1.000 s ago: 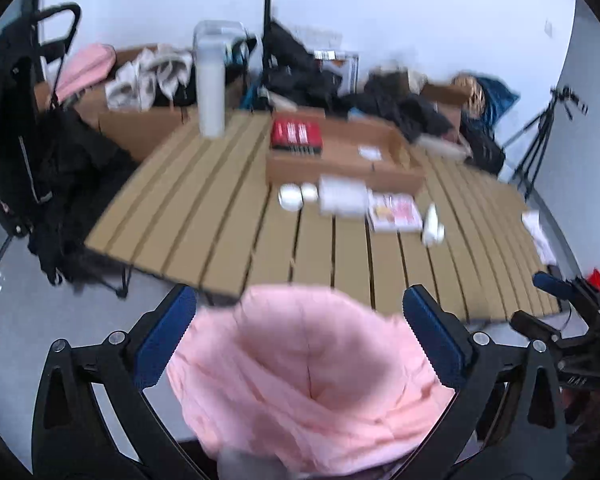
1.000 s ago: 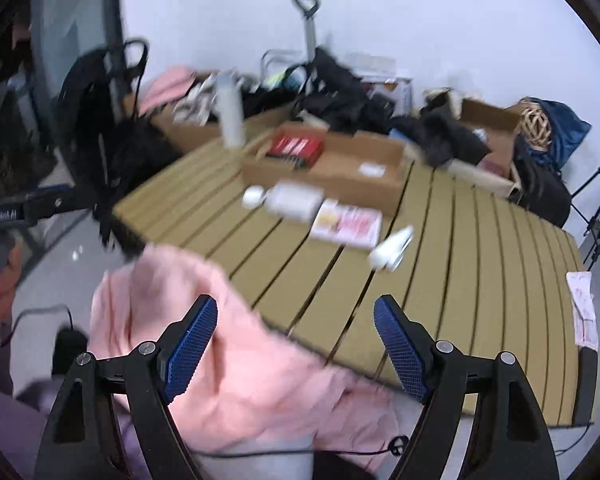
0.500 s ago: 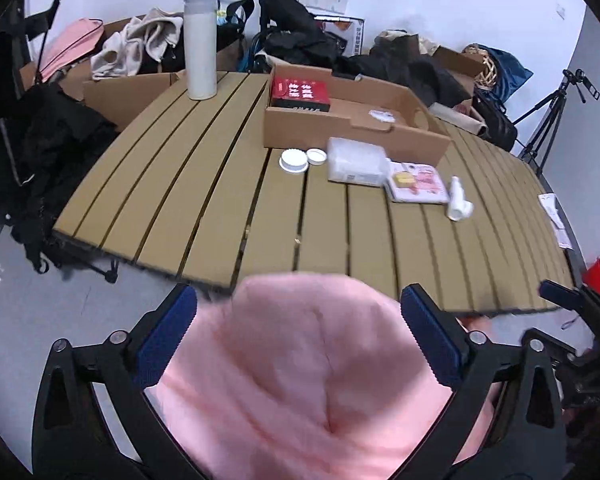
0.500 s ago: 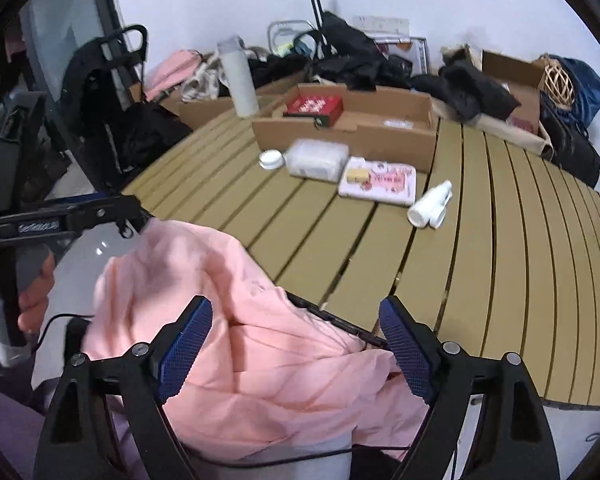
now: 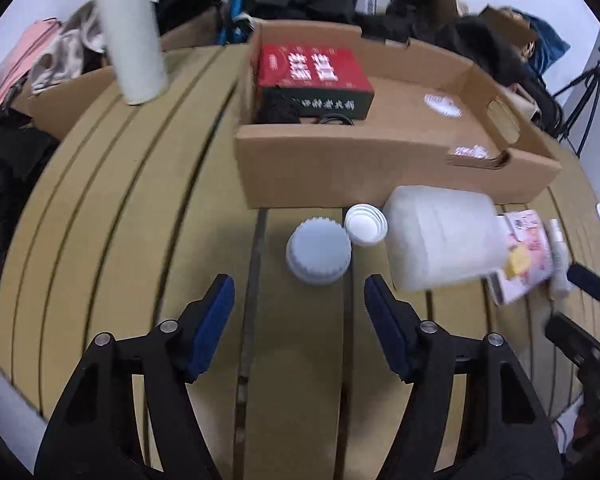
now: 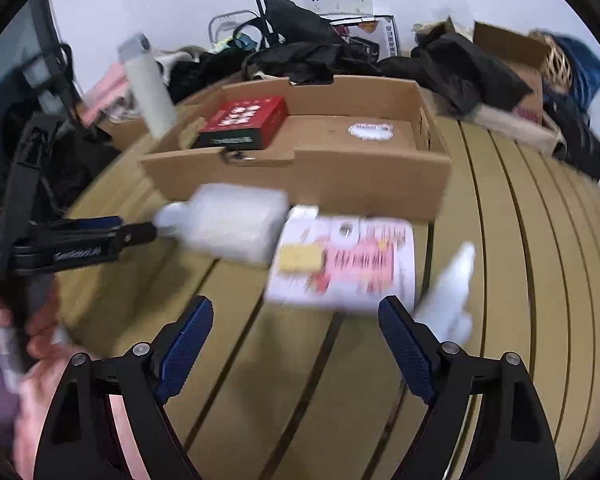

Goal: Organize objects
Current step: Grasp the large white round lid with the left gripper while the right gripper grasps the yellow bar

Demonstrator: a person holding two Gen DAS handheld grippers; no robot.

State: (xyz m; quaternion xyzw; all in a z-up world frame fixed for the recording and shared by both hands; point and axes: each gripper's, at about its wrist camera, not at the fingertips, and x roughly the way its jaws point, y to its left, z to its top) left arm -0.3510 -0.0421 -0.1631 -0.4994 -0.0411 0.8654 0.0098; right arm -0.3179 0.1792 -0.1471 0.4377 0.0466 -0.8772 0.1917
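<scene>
My left gripper (image 5: 299,300) is open and empty, just short of a large white lid (image 5: 318,250) and a smaller white cap (image 5: 366,224) on the slatted table. A translucent container (image 5: 444,238) lies right of them, also in the right wrist view (image 6: 230,222). My right gripper (image 6: 296,334) is open and empty, close before a pink-and-white packet (image 6: 346,266) and a white bottle (image 6: 452,294). Behind stands an open cardboard box (image 5: 396,178) holding a red box (image 5: 314,76); both show in the right wrist view, cardboard box (image 6: 312,180), red box (image 6: 244,122).
A tall white flask (image 5: 128,32) stands at the table's back left. Dark bags and clothes (image 6: 320,52) pile up behind the table, with more cardboard boxes (image 6: 512,60). A tripod (image 5: 588,84) stands at far right. Pink cloth (image 6: 32,408) shows at the lower left.
Both grippers have moved forward over the table towards the objects. The pink cloth has left the left gripper's view and lies low at the left edge of the right view.
</scene>
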